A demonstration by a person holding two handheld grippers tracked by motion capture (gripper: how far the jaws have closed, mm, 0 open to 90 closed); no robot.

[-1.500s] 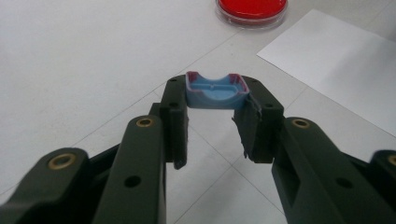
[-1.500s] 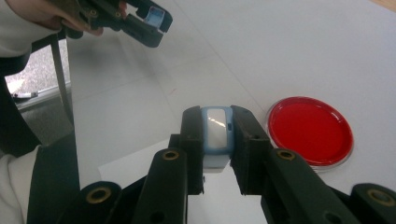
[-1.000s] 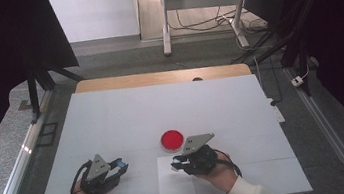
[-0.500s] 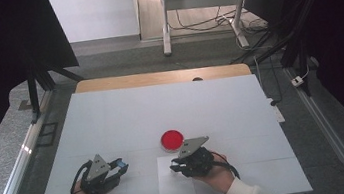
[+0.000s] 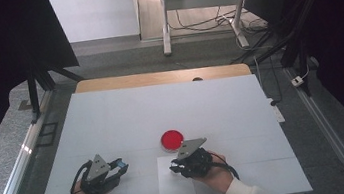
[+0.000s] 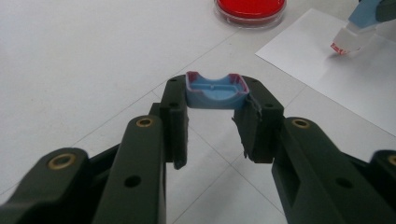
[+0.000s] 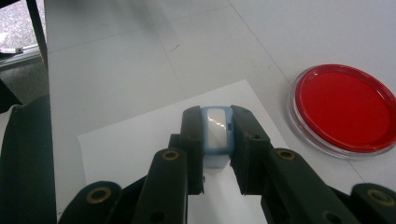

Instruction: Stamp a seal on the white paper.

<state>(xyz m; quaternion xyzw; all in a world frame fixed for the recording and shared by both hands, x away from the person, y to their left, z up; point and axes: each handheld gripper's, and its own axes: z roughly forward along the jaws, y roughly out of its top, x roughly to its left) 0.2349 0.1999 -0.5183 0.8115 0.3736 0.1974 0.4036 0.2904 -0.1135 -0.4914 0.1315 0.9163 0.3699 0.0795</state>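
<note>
- Left gripper view: the left gripper (image 6: pixel 215 105) pinches a small blue cap (image 6: pixel 215 90), hollow side up, between its jaw tips, above the white table (image 6: pixel 84 60).
- The right gripper (image 7: pixel 215 133) is clamped on a blue stamp (image 7: pixel 216 130) whose red-edged tip (image 6: pixel 342 46) is on or just above the sheet of white paper (image 7: pixel 126 149); contact is unclear.
- A clear round dish (image 5: pixel 172 140) holding red pad or liquid sits just beyond the paper.

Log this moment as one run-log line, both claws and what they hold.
left claw: shut on blue cap | right claw: shut on blue stamp, tip over white paper | red dish: untouched
</note>
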